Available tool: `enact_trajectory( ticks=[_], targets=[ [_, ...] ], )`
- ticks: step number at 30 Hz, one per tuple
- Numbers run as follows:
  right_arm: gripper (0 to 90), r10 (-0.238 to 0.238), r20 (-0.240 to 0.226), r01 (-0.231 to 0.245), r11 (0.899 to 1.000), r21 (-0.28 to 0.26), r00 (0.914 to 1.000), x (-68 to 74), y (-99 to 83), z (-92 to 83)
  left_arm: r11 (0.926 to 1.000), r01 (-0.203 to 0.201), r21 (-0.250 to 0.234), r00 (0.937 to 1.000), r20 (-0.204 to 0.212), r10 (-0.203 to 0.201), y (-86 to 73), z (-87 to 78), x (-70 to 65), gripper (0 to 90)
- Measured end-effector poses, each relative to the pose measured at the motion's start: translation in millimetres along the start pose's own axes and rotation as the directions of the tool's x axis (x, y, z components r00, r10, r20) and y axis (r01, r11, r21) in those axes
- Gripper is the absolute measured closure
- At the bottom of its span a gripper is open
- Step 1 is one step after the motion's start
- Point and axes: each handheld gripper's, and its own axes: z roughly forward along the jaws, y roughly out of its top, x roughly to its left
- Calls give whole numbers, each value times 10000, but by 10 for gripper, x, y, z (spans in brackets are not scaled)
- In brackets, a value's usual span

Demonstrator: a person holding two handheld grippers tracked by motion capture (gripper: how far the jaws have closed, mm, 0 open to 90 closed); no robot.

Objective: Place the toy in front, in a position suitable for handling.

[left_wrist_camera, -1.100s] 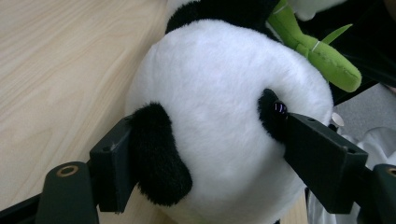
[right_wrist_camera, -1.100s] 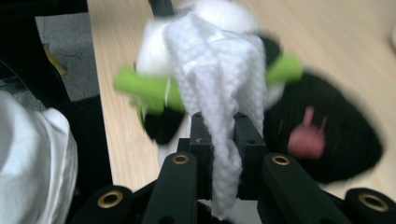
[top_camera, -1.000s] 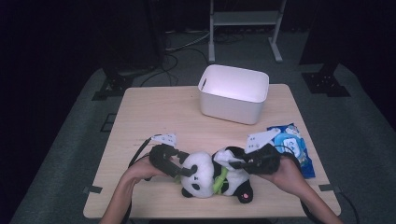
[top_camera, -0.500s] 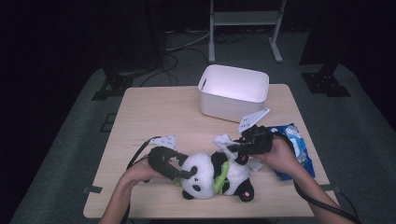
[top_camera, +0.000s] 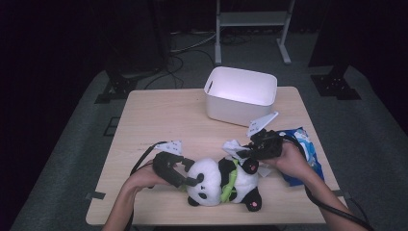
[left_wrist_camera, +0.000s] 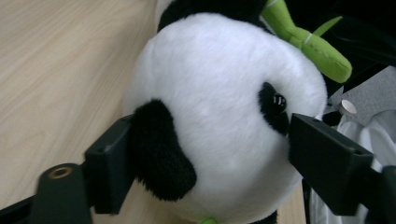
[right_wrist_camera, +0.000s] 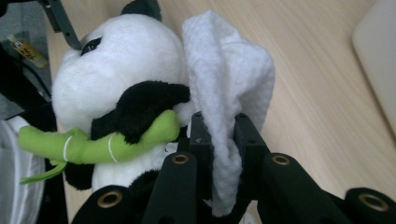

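Shifted since a second ago: right claw [top_camera: 239,153], carried from the panda's [top_camera: 219,183] belly side round to just behind its back, toward the bin [top_camera: 239,96]. Clamped there on a white cloth [top_camera: 233,146], pinched tight between both jaws in the right gripper view [right_wrist_camera: 219,140], cloth [right_wrist_camera: 226,93] standing up in a loose fold just beside the panda's [right_wrist_camera: 116,65] black arm and green bamboo stalk [right_wrist_camera: 98,142].

Left claw [top_camera: 191,174] kept at the panda's head, jaws just opened wider and set apart on either side of it; seen in the left gripper view [left_wrist_camera: 210,158] straddling the white head [left_wrist_camera: 219,107], one jaw against the black ear, the other beside the eye patch, not squeezing the plush.

Panda lying on its side on the desk [top_camera: 159,115], near the front edge, head toward the left claw, feet toward the right hand [top_camera: 288,161]. Bin well behind the panda, at the desk's far edge. Blue packet [top_camera: 308,149] just right of the panda, partly under the right hand. Left hand [top_camera: 144,178] resting on the desk left of the panda.
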Motion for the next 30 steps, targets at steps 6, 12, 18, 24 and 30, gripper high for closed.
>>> enact_trajectory(
  ticks=[6, 12, 18, 24, 30],
  targets=[
    [797, 6, -489, -9, 10000, -70, 9988, 88, -96, -73, 9986, 489, 206, 9960, 738, -503, -36, 126, 3, 44],
    [795, -201, -883, 196, 9998, -66, 9959, 188, -127, -99, 9998, 67, 186, 9946, 1035, -85, 3, 194, -42, 82],
    [794, -65, -983, 48, 9998, -175, 9951, 156, -135, -91, 9989, -460, 34, 9961, 749, 456, 2, 150, -47, 242],
    [792, -174, -982, 152, 9996, -224, 9950, 166, -74, -68, 9930, -1176, -67, 9927, 276, 1178, 51, 119, -71, 281],
    [793, -978, -893, 998, 9948, 180, 9912, 280, 200, 103, 9797, -2005, 8, 9790, -383, 2004, 94, 57, -123, 283]
  ],
)
